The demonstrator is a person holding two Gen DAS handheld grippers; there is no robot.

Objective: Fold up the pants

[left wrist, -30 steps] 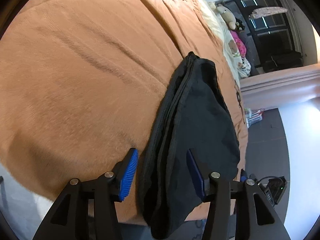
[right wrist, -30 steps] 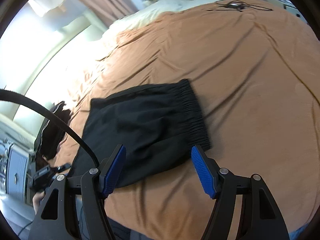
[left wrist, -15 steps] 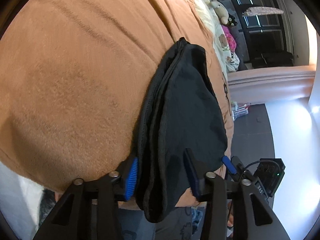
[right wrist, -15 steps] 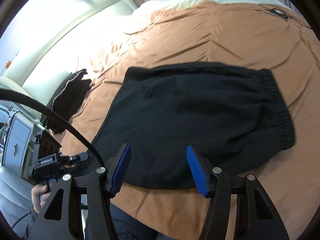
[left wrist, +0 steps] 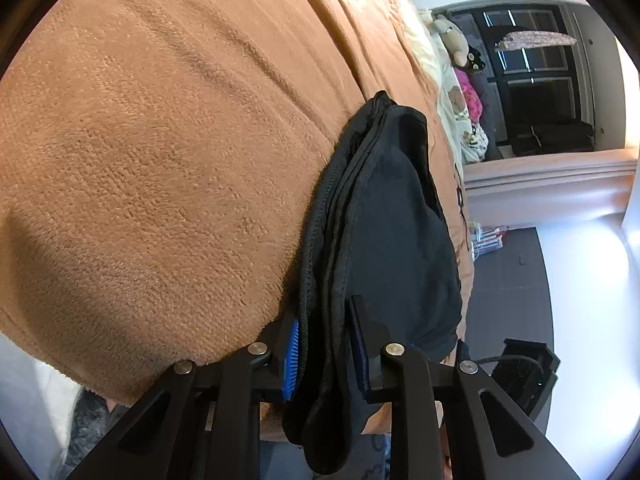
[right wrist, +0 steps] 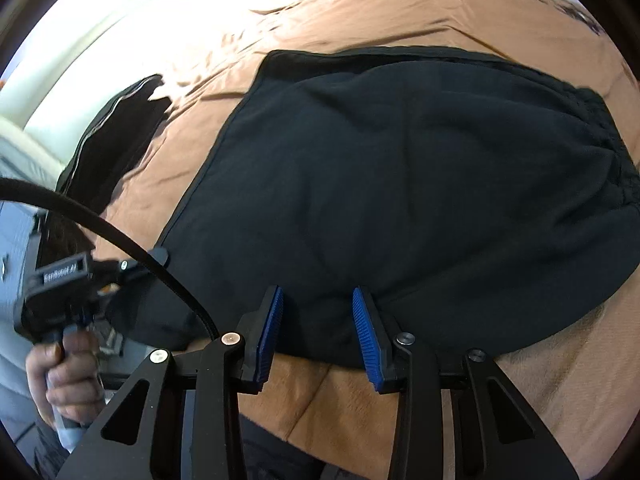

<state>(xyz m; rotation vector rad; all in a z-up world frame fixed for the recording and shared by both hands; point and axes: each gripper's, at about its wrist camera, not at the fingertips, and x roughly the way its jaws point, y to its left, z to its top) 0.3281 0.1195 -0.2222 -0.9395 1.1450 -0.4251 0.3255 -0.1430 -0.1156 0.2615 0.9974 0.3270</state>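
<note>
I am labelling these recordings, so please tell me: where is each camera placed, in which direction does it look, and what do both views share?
Left wrist: sits on the left gripper, looks along the black pants' layered edge across the brown blanket toward a dark window; jaws closing on the edge.
Right wrist: sits on the right gripper, looks down on the pants; jaws open at the near edge; the person's left hand shows.
Shared: pants and blanket.

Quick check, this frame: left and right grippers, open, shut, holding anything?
Left gripper: shut on the black pants edge.
Right gripper: open, over the pants' near edge, gripping nothing.
</note>
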